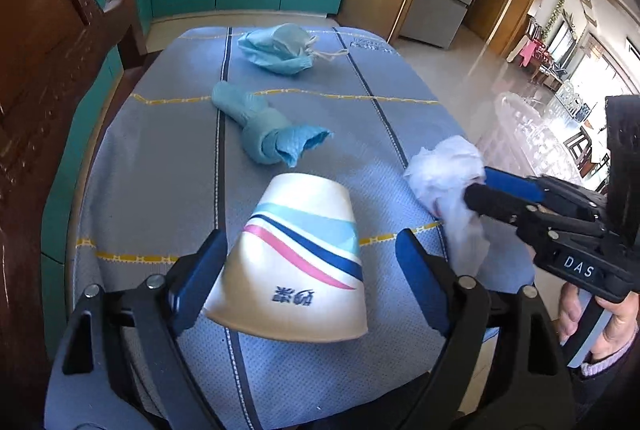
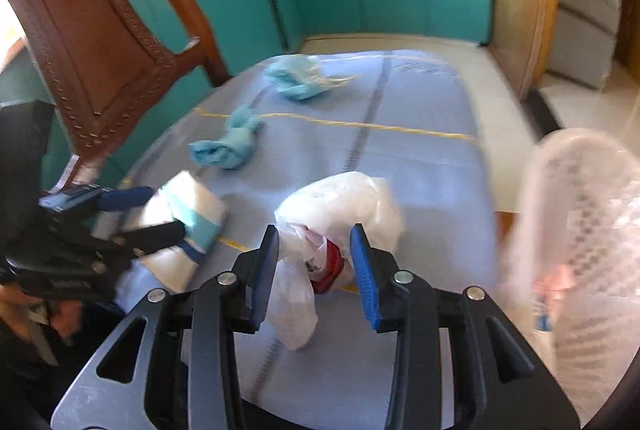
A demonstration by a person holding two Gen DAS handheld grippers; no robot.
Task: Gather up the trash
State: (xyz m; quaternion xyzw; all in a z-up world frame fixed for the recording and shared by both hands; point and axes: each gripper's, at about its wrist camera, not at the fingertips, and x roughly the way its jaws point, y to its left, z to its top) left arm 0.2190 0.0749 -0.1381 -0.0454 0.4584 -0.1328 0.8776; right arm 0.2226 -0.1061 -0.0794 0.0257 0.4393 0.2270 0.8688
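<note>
Four pieces of trash lie on the blue-clothed bench (image 1: 160, 158) in front of me. Farthest left, beside the bench, stands a carved wooden chair (image 1: 52, 42). My left hand-held gripper (image 1: 310, 270) has its jaws spread wide around a paper cup (image 1: 300, 254) that lies on its side on the cloth, its rim toward me; the blue pads stand clear of the cup's walls on either side, so nothing is pinched. Past the cup, toward the middle of the bench, lies a rolled teal cloth (image 1: 264, 128), and farther back, near the far edge, a crumpled light-blue face mask (image 1: 280, 48) with its white strings trailing to the right. To the right of the cup sits a crumpled white plastic bag (image 2: 340, 206) with something red inside, near the right edge of the bench. My right hand-held gripper (image 2: 316, 274) is partly open around the bag's loose tail; its pads sit just beside the plastic and do not press it. At the far right, a white mesh basket (image 2: 580, 230) shows, blurred.
</note>
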